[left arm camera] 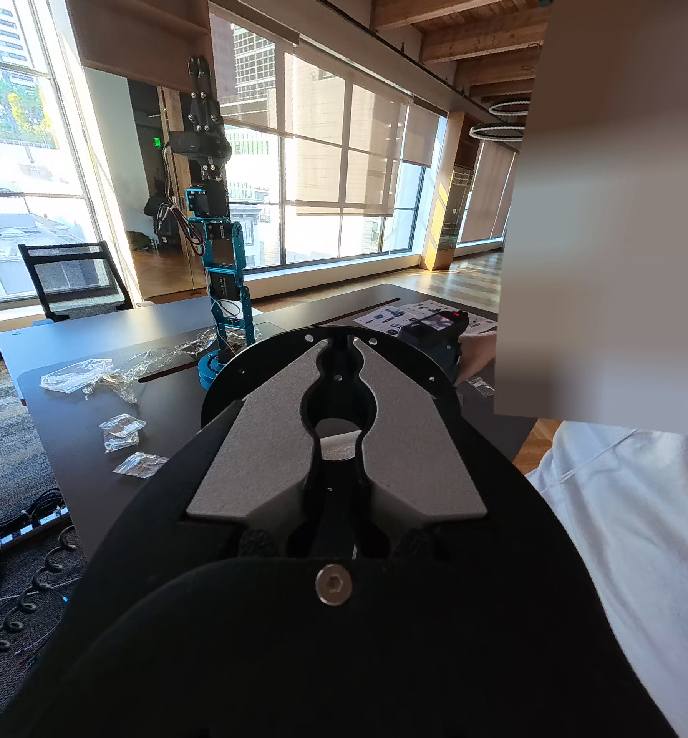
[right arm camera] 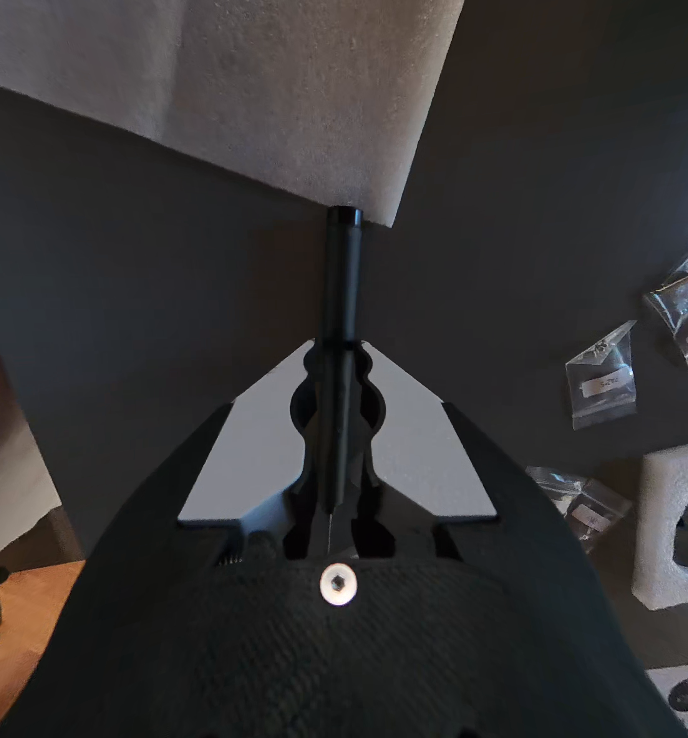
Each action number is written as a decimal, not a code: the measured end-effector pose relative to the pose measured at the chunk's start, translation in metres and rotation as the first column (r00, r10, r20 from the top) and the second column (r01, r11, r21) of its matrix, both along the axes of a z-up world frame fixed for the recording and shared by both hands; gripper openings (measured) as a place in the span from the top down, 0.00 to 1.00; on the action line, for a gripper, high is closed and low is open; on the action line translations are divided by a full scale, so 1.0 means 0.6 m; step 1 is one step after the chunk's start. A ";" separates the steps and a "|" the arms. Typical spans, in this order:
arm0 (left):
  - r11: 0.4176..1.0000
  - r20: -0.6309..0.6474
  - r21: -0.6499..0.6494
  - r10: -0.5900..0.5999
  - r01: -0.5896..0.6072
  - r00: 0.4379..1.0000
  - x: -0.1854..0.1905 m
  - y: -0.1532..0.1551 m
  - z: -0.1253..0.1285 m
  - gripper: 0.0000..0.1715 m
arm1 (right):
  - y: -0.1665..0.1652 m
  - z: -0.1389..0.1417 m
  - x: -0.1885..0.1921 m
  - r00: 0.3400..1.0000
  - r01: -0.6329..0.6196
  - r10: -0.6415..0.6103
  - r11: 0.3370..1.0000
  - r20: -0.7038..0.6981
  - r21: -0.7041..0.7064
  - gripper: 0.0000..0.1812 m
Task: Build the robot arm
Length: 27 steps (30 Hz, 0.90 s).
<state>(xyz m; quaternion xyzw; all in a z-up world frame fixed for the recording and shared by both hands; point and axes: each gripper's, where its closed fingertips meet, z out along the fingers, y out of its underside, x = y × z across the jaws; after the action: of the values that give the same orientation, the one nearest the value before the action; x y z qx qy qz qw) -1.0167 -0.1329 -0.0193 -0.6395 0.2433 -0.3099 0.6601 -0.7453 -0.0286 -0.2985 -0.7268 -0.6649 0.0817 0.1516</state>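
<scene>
My left gripper is shut at its tips on a black stub of a black round plate with small holes near its rim. The plate spreads out under the grey fingers, held above a dark table. A blue and black small robot arm stands upright on the table just behind the plate. My right gripper is shut on a slim black screwdriver-like tool. Its handle sticks out forward and its thin tip points back toward the camera. The right gripper also shows in the left wrist view, held by a hand.
Crumpled clear plastic and small parts bags lie on the table. There is also a printed sheet and a white foam block. A chair stands behind the table. Cables lie on the floor at left. White clothing is at right. The gap from one gripper's tips to the other's is roughly 40 centimetres.
</scene>
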 end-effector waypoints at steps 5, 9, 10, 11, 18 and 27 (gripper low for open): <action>1.000 -0.008 -0.001 -0.003 0.003 1.000 -0.001 0.000 0.000 0.98 | 0.001 -0.008 -0.001 0.994 0.100 -0.097 0.993 0.049 -0.067 0.92; 1.000 -0.011 -0.001 -0.015 0.015 1.000 0.003 0.001 0.000 0.98 | 0.012 0.027 -0.023 0.948 0.295 -0.317 0.911 -0.033 -0.289 0.92; 1.000 -0.015 0.002 -0.015 0.015 1.000 0.004 0.002 0.000 0.98 | 0.015 0.042 -0.029 0.930 0.326 -0.364 0.878 -0.046 -0.350 0.93; 1.000 -0.019 0.006 -0.013 0.013 1.000 0.005 0.003 0.000 0.98 | 0.017 0.056 -0.033 0.915 0.348 -0.400 0.847 -0.052 -0.401 0.93; 0.999 0.007 0.013 -0.031 0.031 0.999 0.004 0.003 0.001 0.98 | 0.031 0.104 -0.094 0.861 0.313 -0.502 0.648 -0.079 -0.695 0.93; 0.998 0.018 0.001 -0.056 0.056 0.998 0.009 0.008 0.001 0.99 | 0.061 0.036 -0.252 0.771 0.296 -0.624 0.178 0.125 -0.939 0.92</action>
<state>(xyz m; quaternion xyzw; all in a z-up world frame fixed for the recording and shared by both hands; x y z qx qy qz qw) -1.0111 -0.1279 -0.0184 -0.6295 0.2553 -0.3339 0.6535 -0.8964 0.0080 -0.2771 -0.8241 -0.2108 0.4962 -0.1738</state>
